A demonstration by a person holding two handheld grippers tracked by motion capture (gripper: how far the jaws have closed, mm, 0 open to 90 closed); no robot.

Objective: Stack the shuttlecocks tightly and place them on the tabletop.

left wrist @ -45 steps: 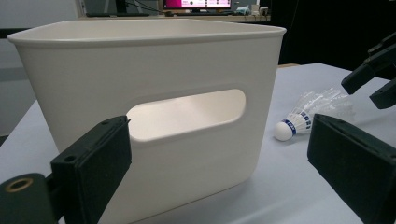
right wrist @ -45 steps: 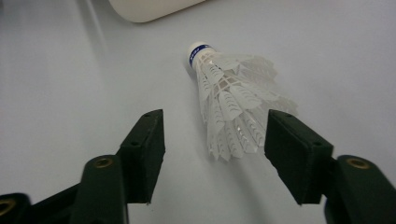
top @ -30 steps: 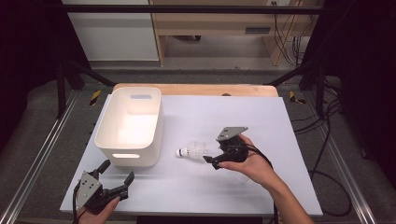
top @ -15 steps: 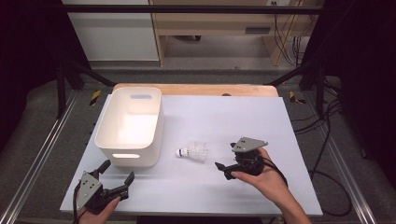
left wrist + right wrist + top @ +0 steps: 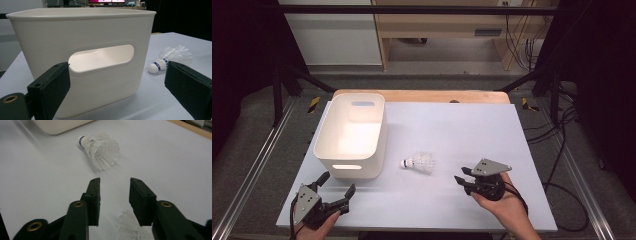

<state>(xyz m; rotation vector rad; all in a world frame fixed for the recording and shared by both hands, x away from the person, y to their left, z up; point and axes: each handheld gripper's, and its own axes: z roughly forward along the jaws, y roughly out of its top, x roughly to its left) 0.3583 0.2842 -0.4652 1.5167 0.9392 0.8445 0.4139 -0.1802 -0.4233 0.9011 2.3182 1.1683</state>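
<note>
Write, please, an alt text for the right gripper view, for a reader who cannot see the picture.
A white shuttlecock lies on its side on a white table, ahead of the right gripper, whose two black jaws stand open and empty. A corner of a white bin shows at the top edge, just beyond the shuttlecock's cork end.

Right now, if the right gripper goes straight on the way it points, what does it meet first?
Most likely the shuttlecock. The right gripper is open and points at its feather end, with bare table between. The white bin lies further on, probably off the line.
</note>
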